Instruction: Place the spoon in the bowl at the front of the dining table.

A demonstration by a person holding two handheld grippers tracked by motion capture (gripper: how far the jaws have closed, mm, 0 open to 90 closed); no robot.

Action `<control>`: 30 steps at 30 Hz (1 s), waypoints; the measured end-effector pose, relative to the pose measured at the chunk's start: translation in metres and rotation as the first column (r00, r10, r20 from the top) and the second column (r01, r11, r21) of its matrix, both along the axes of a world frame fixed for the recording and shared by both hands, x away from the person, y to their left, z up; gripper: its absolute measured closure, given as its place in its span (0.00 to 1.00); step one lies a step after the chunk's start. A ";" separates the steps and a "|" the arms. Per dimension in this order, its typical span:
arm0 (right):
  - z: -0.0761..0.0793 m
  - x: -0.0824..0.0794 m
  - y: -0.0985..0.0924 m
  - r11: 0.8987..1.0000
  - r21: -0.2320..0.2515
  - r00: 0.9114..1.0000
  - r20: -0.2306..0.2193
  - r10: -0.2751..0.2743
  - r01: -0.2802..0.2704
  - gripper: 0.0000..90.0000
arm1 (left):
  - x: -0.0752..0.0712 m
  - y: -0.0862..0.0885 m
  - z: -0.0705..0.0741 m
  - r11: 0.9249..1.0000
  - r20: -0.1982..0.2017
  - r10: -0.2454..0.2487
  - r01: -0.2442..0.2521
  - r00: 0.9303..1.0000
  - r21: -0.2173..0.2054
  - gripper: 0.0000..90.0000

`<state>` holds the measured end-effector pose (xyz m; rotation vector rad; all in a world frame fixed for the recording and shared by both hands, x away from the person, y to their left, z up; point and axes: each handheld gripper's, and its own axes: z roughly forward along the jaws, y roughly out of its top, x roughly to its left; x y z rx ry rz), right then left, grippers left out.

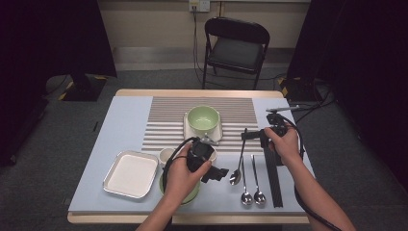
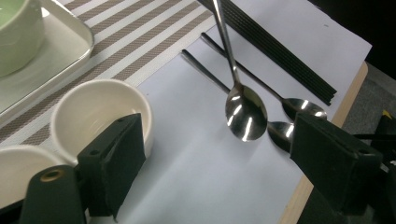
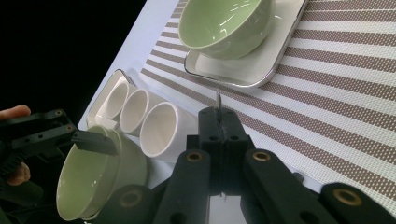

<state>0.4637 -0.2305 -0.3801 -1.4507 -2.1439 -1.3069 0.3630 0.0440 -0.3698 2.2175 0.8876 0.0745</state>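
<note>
A: Spoon location?

B: Held by the right gripper. Its fingers are closed tight on the handle tip; bowl end hangs low over the blue worktop, above and just left of two spoons lying flat near the front edge.

A: Left gripper?

B: Fingers wide apart, nothing between them. It sits in front of the small white cups, pointing toward the spoon's bowl, not touching it.

A: Nearest items?

B: Green bowl under the left hand, white square plate to its left, black chopsticks right of the flat spoons.

A: Farther back?

B: Striped mat carrying a white tray with a second green bowl. Beyond the worktop, a black chair.
</note>
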 end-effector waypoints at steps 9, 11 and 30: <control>0.003 0.003 -0.001 1.000 0.018 1.000 -0.004 0.000 0.000 1.00 | 0.002 0.011 0.001 1.000 -0.003 0.018 -0.018 1.000 -0.003 0.19; 0.003 0.003 -0.001 1.000 0.010 1.000 0.002 0.001 -0.001 1.00 | 0.003 0.013 0.001 1.000 -0.001 0.018 -0.018 1.000 -0.001 0.19; 0.003 0.011 0.004 1.000 0.007 1.000 -0.005 0.007 -0.007 1.00 | 0.007 0.050 -0.003 0.998 -0.005 0.066 -0.066 0.998 0.000 0.19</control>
